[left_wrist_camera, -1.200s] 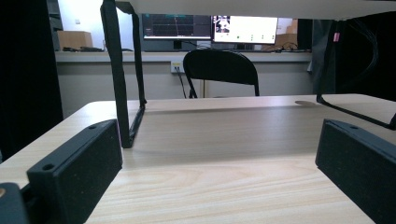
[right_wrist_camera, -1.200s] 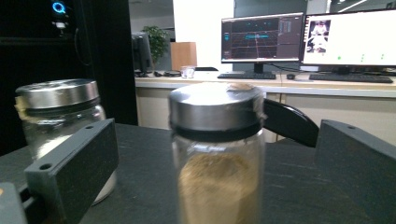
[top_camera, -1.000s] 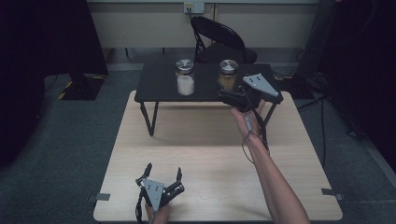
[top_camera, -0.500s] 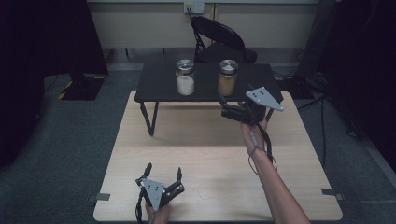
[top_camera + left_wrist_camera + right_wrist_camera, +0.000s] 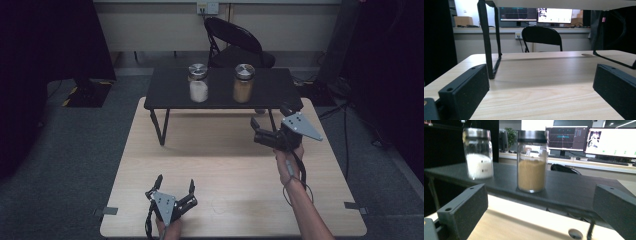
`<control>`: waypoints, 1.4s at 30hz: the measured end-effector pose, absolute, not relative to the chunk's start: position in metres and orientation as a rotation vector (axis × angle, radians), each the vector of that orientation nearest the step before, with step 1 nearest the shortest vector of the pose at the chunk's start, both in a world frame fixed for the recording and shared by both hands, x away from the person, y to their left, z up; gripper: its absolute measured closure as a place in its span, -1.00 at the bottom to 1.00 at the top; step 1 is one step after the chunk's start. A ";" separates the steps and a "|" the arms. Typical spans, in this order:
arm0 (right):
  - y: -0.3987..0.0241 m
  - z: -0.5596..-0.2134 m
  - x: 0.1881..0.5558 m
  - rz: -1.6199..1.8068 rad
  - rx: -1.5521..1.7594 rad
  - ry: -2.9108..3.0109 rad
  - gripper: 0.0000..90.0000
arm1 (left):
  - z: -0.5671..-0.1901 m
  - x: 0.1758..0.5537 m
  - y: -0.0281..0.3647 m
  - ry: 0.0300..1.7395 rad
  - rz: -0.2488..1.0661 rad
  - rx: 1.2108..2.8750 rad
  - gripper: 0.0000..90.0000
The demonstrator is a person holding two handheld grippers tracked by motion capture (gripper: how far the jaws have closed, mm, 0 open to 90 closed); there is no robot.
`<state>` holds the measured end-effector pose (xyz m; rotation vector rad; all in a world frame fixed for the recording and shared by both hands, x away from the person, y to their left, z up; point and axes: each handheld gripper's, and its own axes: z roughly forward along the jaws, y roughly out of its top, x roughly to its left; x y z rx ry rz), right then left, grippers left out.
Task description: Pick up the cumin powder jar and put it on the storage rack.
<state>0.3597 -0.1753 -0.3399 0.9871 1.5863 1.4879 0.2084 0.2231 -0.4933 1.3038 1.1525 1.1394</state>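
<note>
Currently: my right hand-held gripper (image 5: 270, 126), centre-right of the high view, jaws spread, empty, just below the brown-powder jar (image 5: 243, 83). White-powder jar (image 5: 198, 83) beside it on black tabletop (image 5: 170, 95). Left hand-held gripper (image 5: 174, 185), lower left, spread, empty.

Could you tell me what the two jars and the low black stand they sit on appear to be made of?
Both the brown-filled jar and white-filled jar look like clear glass with shiny metal lids. The stand seems matte black, likely metal-legged.
</note>
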 end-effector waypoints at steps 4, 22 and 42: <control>-0.187 -0.346 0.348 1.493 1.014 1.575 -1.00 | -0.493 0.209 0.222 1.156 1.142 1.301 -1.00; -0.237 -0.432 0.286 1.499 1.161 1.502 -1.00 | -0.494 0.209 0.222 1.151 1.138 1.302 -1.00; -0.236 -0.491 0.243 1.362 1.220 1.322 -1.00 | -0.494 0.209 0.219 1.164 1.152 1.294 -1.00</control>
